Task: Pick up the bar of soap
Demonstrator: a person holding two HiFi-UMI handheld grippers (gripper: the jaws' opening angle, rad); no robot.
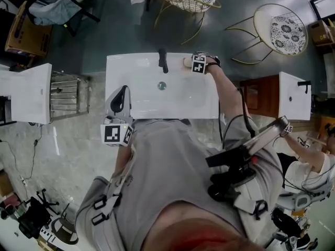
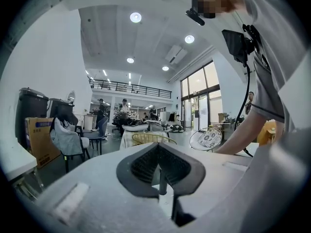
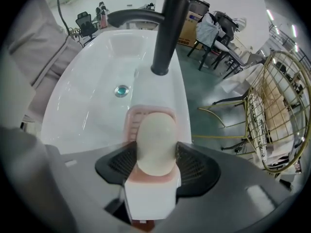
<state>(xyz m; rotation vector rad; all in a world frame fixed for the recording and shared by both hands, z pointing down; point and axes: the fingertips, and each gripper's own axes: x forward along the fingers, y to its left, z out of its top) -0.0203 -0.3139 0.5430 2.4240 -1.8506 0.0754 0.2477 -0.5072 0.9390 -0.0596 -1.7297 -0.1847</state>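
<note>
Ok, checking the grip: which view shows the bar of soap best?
The right gripper view: the bar of soap fills the middle, on its pink dish, with the right gripper closed on its sides. The head view shows only a pale sliver beside that gripper. The left gripper view misses it.

Bright even light from round ceiling lamps (image 2: 135, 17); fisheye bending, dark corners in both gripper views.

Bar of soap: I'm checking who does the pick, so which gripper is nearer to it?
Right. The right gripper is closed on the bar of soap on the back ledge of the sink; the left gripper, shut and empty, is at its front edge, well away.
</note>
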